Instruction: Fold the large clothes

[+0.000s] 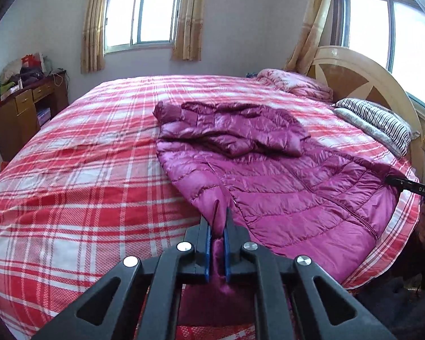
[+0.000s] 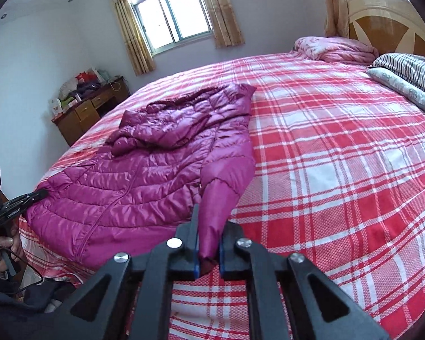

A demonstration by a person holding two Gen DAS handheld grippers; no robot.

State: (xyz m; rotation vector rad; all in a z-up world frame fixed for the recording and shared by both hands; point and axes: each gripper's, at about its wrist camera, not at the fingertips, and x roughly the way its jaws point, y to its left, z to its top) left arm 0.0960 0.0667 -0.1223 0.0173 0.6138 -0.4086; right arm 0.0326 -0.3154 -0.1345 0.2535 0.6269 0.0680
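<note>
A large magenta quilted down jacket [image 1: 272, 175] lies spread on the red and white plaid bed [image 1: 79, 175], hood end far, hem near the front edge. My left gripper [image 1: 220, 218] is shut on one sleeve cuff at the jacket's left side. My right gripper [image 2: 209, 226] is shut on the other sleeve cuff [image 2: 212, 226] at the jacket's [image 2: 133, 175] right side. Each gripper shows in the other's view, the right one [image 1: 405, 184] at the jacket's right edge and the left one [image 2: 28, 198] at its left edge.
A folded pink quilt [image 1: 294, 82] and a striped pillow [image 1: 376, 119] lie by the wooden headboard [image 1: 354, 68]. A cluttered wooden desk [image 1: 22, 107] stands against the far left wall. Plaid bedding [image 2: 340, 170] stretches wide to the right of the jacket.
</note>
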